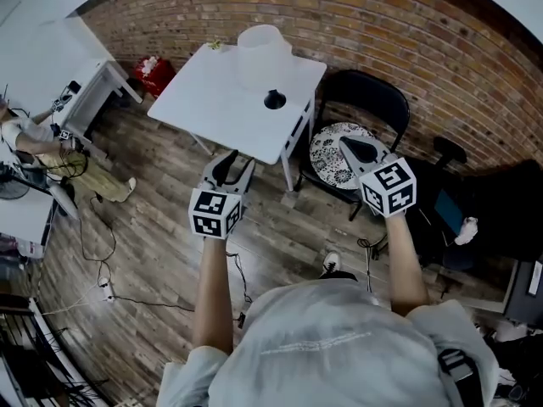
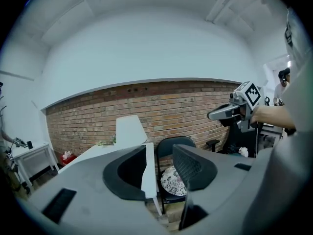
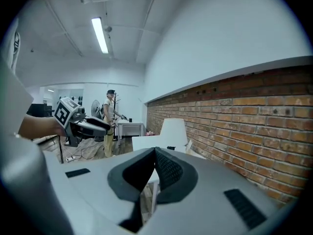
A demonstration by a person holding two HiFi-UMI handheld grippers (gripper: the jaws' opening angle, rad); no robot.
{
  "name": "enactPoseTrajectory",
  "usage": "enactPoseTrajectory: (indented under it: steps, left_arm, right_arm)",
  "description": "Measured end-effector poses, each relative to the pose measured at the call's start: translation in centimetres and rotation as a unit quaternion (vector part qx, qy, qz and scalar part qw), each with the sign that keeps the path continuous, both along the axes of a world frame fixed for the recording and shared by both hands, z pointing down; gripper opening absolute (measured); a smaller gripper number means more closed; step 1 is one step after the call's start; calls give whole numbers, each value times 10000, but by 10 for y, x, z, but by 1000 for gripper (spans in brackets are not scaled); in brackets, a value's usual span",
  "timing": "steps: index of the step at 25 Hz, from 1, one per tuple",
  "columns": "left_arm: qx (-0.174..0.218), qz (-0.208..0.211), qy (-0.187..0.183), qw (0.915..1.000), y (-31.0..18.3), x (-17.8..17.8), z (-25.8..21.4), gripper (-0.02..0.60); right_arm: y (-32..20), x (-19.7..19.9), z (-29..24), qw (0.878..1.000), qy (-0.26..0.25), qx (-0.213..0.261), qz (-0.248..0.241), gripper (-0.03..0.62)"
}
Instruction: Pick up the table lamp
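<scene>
Head view: the table lamp stands untouched on the white tabletop, well apart from the left gripper and the right gripper. The pickup is not yet begun.
Left gripper view: jaws apart, empty.
Right gripper view: jaws seemingly pinched together on nothing.

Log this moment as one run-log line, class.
left gripper: open, empty | right gripper: shut, empty | table lamp: upright on white table, untouched

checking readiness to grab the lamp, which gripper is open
The left gripper: its jaws stand apart with nothing between them, while the right gripper has its jaws shut together.
</scene>
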State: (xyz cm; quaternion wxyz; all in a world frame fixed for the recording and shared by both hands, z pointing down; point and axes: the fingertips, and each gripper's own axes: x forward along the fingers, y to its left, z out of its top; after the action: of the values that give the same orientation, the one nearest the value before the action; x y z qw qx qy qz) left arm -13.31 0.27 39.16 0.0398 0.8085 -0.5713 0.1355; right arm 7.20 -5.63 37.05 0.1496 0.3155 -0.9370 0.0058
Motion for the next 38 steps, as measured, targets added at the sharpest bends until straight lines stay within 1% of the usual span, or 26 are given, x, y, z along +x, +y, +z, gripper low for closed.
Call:
enactPoseTrajectory:
  steps: [3, 8, 13, 17, 20, 24, 28, 32, 38]
  left_arm:
    - [-65, -78, -40, 9999, -19, 8, 2, 176]
    - [-143, -104, -68, 9998, -43, 23, 6, 176]
    - [-218, -115, -129, 9996, -63, 41, 10, 176]
    - [-239, -184, -186, 9994, -77, 54, 12, 176]
    - [-273, -260, -184, 9991, -87, 63, 17, 176]
    - [-341, -326, -154, 9988, -99, 73, 25, 176]
    - [-470, -272, -151, 9984, -108, 81, 35, 176]
    - [-522, -217, -87, 9984, -124, 82, 45, 176]
    - [-721, -104, 92, 9973, -160, 75, 75, 176]
  right_arm:
    - [-17, 6, 6, 9999, 41, -20, -131, 2]
    - [-35, 13, 11, 9992, 181, 128, -329, 2]
    - [-57, 30, 8, 9994, -76, 199, -256, 2]
    - [-72, 42, 13, 9988, -378, -71, -289, 2]
    - [-83, 49, 21, 9977, -491, -294, -362, 2]
    - [-98, 60, 32, 9981, -363, -336, -362, 2]
    - [-107, 63, 43, 9984, -135, -349, -424, 2]
    - [-114, 62, 52, 9983, -82, -388, -431, 2]
    - [-122, 59, 68, 9981, 97, -515, -313, 2]
